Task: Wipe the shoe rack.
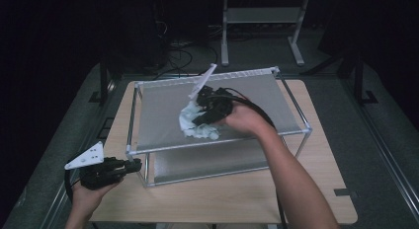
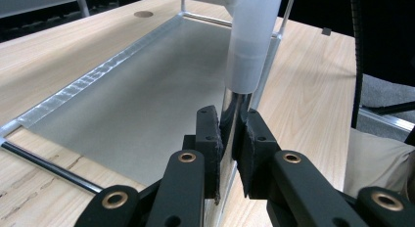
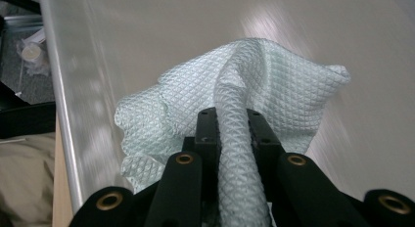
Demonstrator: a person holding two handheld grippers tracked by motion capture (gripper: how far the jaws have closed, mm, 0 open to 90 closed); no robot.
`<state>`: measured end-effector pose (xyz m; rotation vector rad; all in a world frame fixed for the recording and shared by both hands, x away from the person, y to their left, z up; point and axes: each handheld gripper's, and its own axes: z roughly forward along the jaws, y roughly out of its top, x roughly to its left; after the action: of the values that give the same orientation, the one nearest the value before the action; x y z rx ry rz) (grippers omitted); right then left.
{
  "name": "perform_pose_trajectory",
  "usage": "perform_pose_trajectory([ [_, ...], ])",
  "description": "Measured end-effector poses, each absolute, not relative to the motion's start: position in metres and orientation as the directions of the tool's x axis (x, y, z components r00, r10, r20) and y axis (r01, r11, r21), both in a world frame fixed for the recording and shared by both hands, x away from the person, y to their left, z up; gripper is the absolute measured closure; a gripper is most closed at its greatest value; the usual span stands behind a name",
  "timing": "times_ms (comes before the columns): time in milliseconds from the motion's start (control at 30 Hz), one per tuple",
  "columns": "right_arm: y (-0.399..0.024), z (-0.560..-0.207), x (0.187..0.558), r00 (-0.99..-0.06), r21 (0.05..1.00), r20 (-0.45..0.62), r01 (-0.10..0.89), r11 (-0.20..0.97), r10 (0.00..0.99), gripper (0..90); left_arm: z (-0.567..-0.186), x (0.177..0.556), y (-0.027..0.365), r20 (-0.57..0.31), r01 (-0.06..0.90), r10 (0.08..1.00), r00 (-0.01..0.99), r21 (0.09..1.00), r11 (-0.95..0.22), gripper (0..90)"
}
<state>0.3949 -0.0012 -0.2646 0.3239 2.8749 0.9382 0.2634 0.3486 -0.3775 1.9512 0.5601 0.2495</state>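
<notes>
**Cloth pressed on the top shelf, frame leg clamped**

The light wooden table (image 1: pixel 316 189) carries the landmark: a two-tier rack of white tubing with grey sheet shelves (image 1: pixel 163 110). The rack stands on the middle of the table, its top shelf above a lower one of the same grey.

The right gripper (image 1: pixel 210 113) lies over the near half of the rack's top shelf, the person's forearm reaching in from the near right corner of the table. Its jaws are pinched together on a fold of the pale mint, diamond-quilted cloth (image 3: pixel 254 90), whose crumpled rest lies on the shelf surface, close to the rack's near rail.

The left gripper (image 1: pixel 132 166) sits at the rack's near left corner, just above the tabletop. Its jaws are clamped on the shiny metal leg (image 2: pixel 234 114) of the rack, just beneath the white plastic corner joint (image 2: pixel 249 46).
</notes>
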Motion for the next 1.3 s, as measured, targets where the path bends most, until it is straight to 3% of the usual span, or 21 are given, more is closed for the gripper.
perform_pose_trajectory([
  [100,-0.014,-0.266,0.394,-0.965,0.607,-0.014,0.199,0.770,0.260,78.3,-0.378,0.264,0.345,-0.069,0.268,0.488,0.870,0.897,-0.351,80.3],
  [300,0.002,-0.266,0.387,-0.979,0.615,-0.012,0.154,0.773,0.204,78.2,-0.377,0.262,0.349,-0.072,0.276,0.496,0.865,0.895,-0.351,80.2],
  [533,-0.030,-0.266,0.387,-0.969,0.602,-0.010,0.191,0.776,0.246,78.2,-0.378,0.263,0.351,-0.076,0.276,0.499,0.863,0.899,-0.341,80.0],
  [967,0.015,-0.269,0.392,-0.981,0.608,-0.023,0.139,0.782,0.192,78.3,-0.367,0.262,0.355,-0.097,0.268,0.484,0.870,0.916,-0.299,70.0],
  [1033,0.017,-0.270,0.393,-0.981,0.611,-0.020,0.140,0.779,0.192,78.3,-0.366,0.261,0.354,-0.087,0.264,0.489,0.868,0.915,-0.306,72.2],
  [1067,0.018,-0.270,0.395,-0.982,0.614,-0.008,0.143,0.776,0.187,78.3,-0.366,0.261,0.356,-0.069,0.260,0.508,0.859,0.913,-0.315,79.2],
  [1300,-0.013,-0.266,0.394,-0.975,0.592,-0.023,0.165,0.789,0.220,78.3,-0.367,0.260,0.354,-0.077,0.267,0.516,0.853,0.914,-0.306,79.9],
])
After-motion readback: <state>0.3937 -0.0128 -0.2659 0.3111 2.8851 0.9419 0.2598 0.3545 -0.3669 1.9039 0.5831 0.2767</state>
